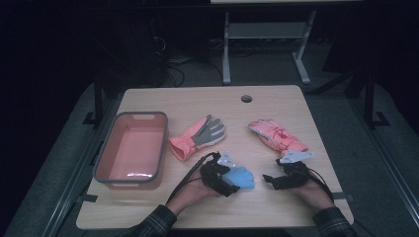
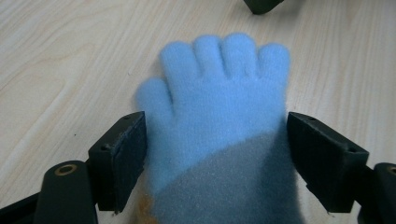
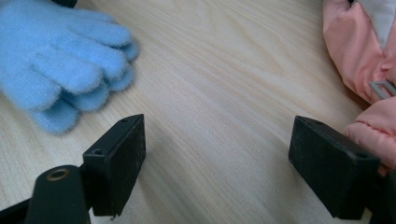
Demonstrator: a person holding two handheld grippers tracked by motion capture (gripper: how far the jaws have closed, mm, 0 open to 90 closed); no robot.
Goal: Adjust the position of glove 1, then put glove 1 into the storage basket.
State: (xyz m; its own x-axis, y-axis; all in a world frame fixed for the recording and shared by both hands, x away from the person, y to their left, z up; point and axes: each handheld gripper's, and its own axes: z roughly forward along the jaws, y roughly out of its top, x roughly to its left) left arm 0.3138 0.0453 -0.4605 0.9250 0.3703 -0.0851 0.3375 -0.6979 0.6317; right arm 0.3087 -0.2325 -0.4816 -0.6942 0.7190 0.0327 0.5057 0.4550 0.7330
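— Fuzzy light-blue knit glove (image 2: 219,112) with a grey cuff: where does it lie?

— Flat on the pale wood-grain desk (image 1: 207,101), near the front edge, between the two hands. In the left gripper view its cuff sits between the black fingers (image 2: 122,158) of the left gripper (image 1: 228,183), and its five short knit fingers point away from the camera.

— Do those fingers grip it?

— No. They stand wide, one on each side of the cuff. The left one lies close against the wool and the right one is just beside it, neither squeezing it. The glove lies slack.

— And the right gripper (image 1: 271,179)?

— Its fingers (image 3: 116,163) are spread wide too, with bare desk between them and nothing held. It points towards the blue glove, whose fingertips show at the upper left of the right gripper view. A puffy pink padded glove (image 1: 276,136) with a white patch lies just beside its right finger; I cannot tell whether they touch.

— What lies farther out?

— In the high view that pink padded glove stretches from the right gripper towards the middle of the desk. Left of it, well apart, lies a coral glove with a grey palm (image 1: 200,136), fingers pointing up and right. At the left side sits a salmon-pink rectangular plastic bin with a grey rim (image 1: 129,180), nothing in it. A small round cable hole (image 1: 246,98) marks the far edge.
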